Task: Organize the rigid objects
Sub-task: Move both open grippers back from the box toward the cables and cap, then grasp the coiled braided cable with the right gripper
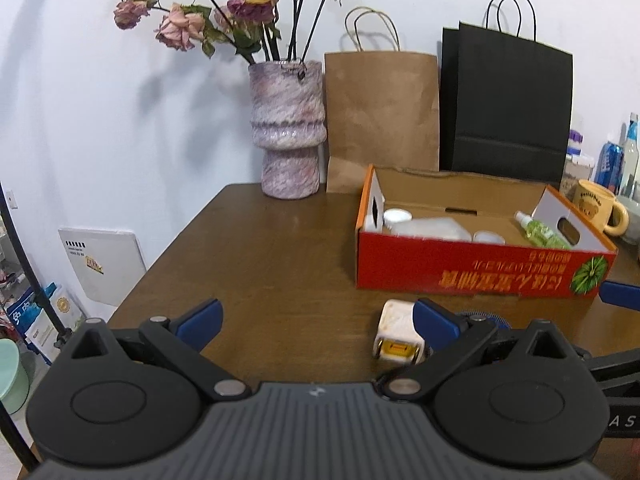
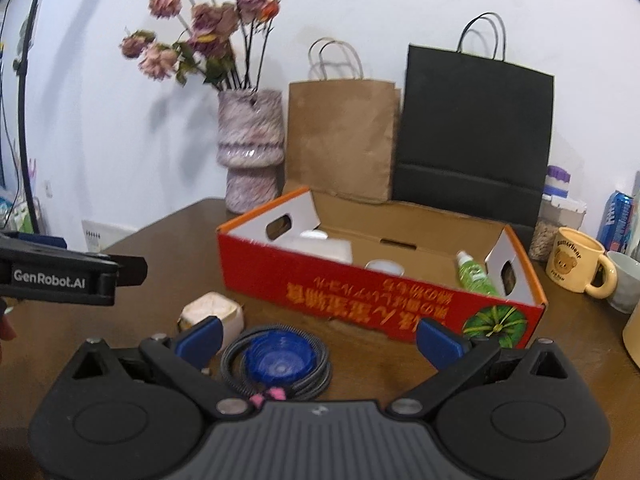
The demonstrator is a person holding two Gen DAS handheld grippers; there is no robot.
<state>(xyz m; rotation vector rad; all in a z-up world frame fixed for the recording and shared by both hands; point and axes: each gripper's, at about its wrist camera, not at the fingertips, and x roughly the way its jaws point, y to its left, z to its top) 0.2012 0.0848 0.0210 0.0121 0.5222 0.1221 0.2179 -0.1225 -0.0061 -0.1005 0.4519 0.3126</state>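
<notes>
Blue pads tip both tools, and each is spread wide with nothing between its fingers. The right hand-held gripper [image 2: 319, 340] hangs low over a blue disc wrapped in grey cable [image 2: 277, 361], probably lined up to straddle it. The left hand-held gripper [image 1: 319, 322] sits just beside a white charger block [image 1: 397, 335], which lies on the brown desk [image 1: 256, 256] next to the cable. Behind them the red cardboard box [image 1: 472, 272] stands open-topped, already holding a white bottle [image 1: 424, 225] and a green spray bottle [image 1: 540, 230], so it seems the collecting place.
</notes>
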